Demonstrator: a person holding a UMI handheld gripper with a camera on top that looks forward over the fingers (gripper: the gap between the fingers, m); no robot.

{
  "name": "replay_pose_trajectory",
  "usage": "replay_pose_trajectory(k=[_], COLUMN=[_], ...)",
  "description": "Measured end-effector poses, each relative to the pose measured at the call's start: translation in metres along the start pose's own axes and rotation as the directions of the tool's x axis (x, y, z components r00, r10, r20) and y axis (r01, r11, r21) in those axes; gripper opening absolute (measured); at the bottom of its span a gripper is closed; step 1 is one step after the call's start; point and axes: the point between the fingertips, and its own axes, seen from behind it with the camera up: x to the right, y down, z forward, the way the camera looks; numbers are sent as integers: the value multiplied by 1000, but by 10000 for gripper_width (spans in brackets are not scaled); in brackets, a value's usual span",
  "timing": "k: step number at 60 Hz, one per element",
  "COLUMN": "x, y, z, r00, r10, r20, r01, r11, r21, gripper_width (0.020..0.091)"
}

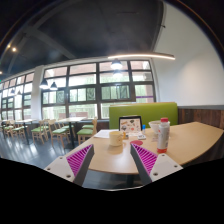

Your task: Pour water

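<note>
My gripper [112,146] is open with nothing between its fingers; the magenta pads [81,160] stand wide apart over the near edge of a light wooden table [112,160]. Just beyond the fingertips a small pale cup [116,138] stands on the table. Further off to the right there is a clear bottle with a red top [164,134], with a small red object [152,130] beside it. I cannot see whether the cup or the bottle holds water.
An upright card or sign [130,124] stands behind the cup. A green booth seat [143,112] backs the table. Rows of tables and chairs [40,130] fill the room to the left, under large windows [95,90].
</note>
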Motion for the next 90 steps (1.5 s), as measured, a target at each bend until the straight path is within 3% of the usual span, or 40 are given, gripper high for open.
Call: replay_pose_trajectory(k=[14, 21, 29, 44, 48, 50, 51, 53, 54, 62, 65, 73, 81, 86, 90], x=[59, 114, 190, 268, 278, 279, 279, 279, 280, 285, 286, 280, 239, 201, 171], y=[1, 0, 1, 9, 2, 2, 3, 6, 7, 5, 5, 6, -21, -36, -58], z=[5, 20, 66, 174, 195, 205, 214, 220, 222, 230, 231, 235, 250, 281, 297], r00=[995, 978, 954, 943, 941, 945, 946, 946, 944, 928, 926, 906, 815, 632, 381], r10=[-52, -80, -73, -83, -69, -64, -63, -62, -62, -47, -33, -119, -445, -712, -896], r20=[-85, -193, -290, -321, -330, -320, -318, -319, -324, -369, -375, -406, -370, -307, -226], r01=[53, 87, 79, 73, 65, 61, 60, 59, 59, 59, 43, 113, 414, 675, 849], r11=[998, 996, 997, 996, 998, 998, 998, 998, 998, 998, 999, 993, 895, 700, 436], r21=[16, 29, 10, -45, -23, -19, -18, -18, -20, 22, 19, -39, -164, -234, -298], gripper_width=[806, 795, 801, 796, 795, 783, 737, 552, 521, 481, 436, 387, 386, 385, 384])
